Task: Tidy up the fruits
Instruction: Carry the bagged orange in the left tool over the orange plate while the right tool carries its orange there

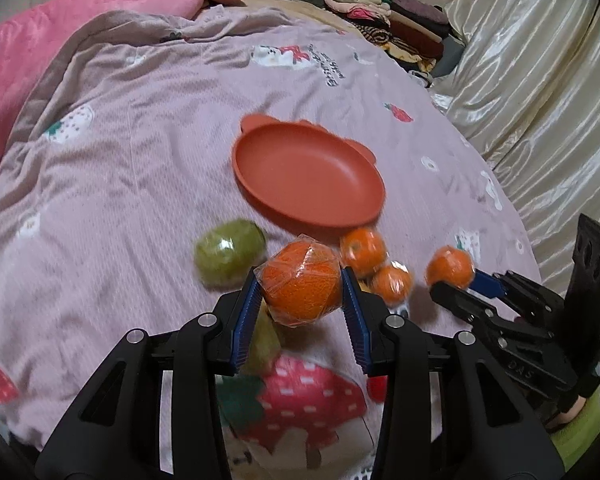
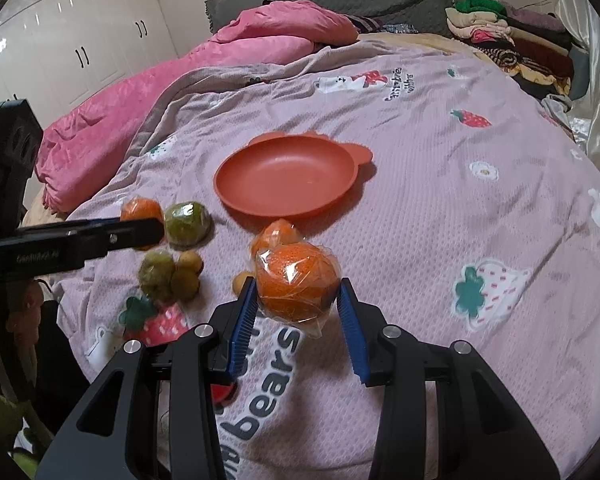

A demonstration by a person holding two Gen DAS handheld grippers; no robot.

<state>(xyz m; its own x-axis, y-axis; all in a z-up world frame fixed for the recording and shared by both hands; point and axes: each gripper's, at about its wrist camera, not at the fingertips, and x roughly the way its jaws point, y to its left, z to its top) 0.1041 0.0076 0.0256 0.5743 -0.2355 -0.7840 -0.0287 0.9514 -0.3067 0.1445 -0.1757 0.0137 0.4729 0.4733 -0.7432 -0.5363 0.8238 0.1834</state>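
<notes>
An empty orange-red bear-eared plate (image 1: 308, 168) (image 2: 286, 178) lies on the pink bedspread. My left gripper (image 1: 302, 292) is shut on a plastic-wrapped orange (image 1: 302, 284) and holds it above the bed, short of the plate. My right gripper (image 2: 296, 296) is shut on another wrapped orange (image 2: 294, 288); it also shows in the left wrist view (image 1: 454, 280) holding that orange (image 1: 450, 266). Two more wrapped oranges (image 1: 362, 250) (image 1: 392, 282) and a wrapped green fruit (image 1: 230, 254) lie near the plate's front edge.
Several small green and yellow-brown fruits (image 2: 168, 272) lie left of the oranges on the bed. A pink duvet (image 2: 148, 100) is bunched at the far left. Folded clothes (image 2: 512, 40) are stacked at the far right beside a satin curtain (image 1: 540, 80).
</notes>
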